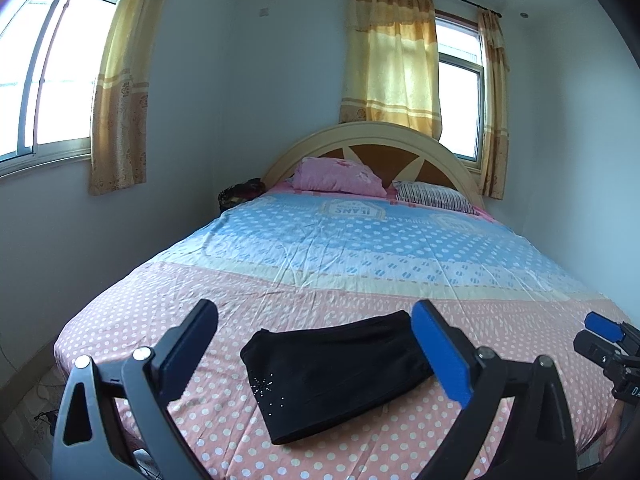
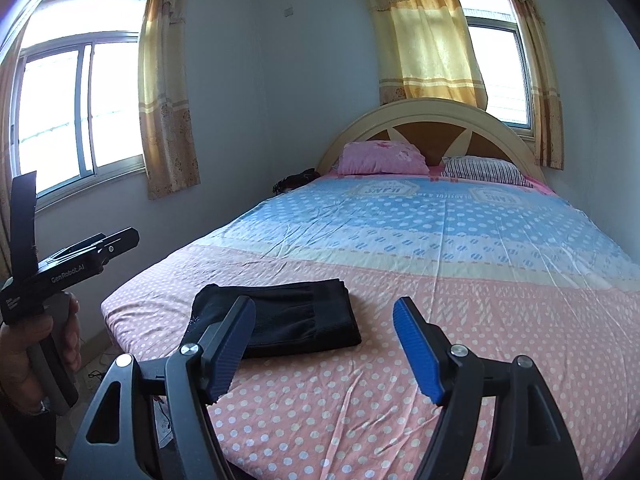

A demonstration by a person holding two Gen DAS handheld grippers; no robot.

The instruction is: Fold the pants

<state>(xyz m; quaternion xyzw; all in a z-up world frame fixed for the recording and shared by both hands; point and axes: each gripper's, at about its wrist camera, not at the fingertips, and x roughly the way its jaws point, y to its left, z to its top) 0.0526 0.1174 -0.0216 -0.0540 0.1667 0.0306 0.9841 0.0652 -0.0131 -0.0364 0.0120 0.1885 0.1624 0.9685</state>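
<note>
Black pants (image 1: 336, 376) lie folded into a compact rectangle on the pink polka-dot sheet near the foot of the bed, small shiny studs on the near corner. My left gripper (image 1: 316, 320) hovers above them, open, nothing between its blue pads. In the right wrist view the same pants (image 2: 288, 316) lie flat, left of centre, and my right gripper (image 2: 324, 308) is open and empty just to their right. The right gripper (image 1: 604, 332) also shows at the far right edge of the left wrist view. A hand holds the left gripper (image 2: 80, 256) at the left edge of the right wrist view.
The bed (image 2: 440, 240) fills the room, with a pink pillow (image 2: 380, 158) and a striped pillow (image 2: 484, 170) against the curved headboard (image 2: 432, 116). Curtained windows (image 2: 80, 112) sit left and behind. A dark bundle (image 2: 296, 180) rests beside the bed's far left corner. Floor cables (image 1: 46, 416) lie lower left.
</note>
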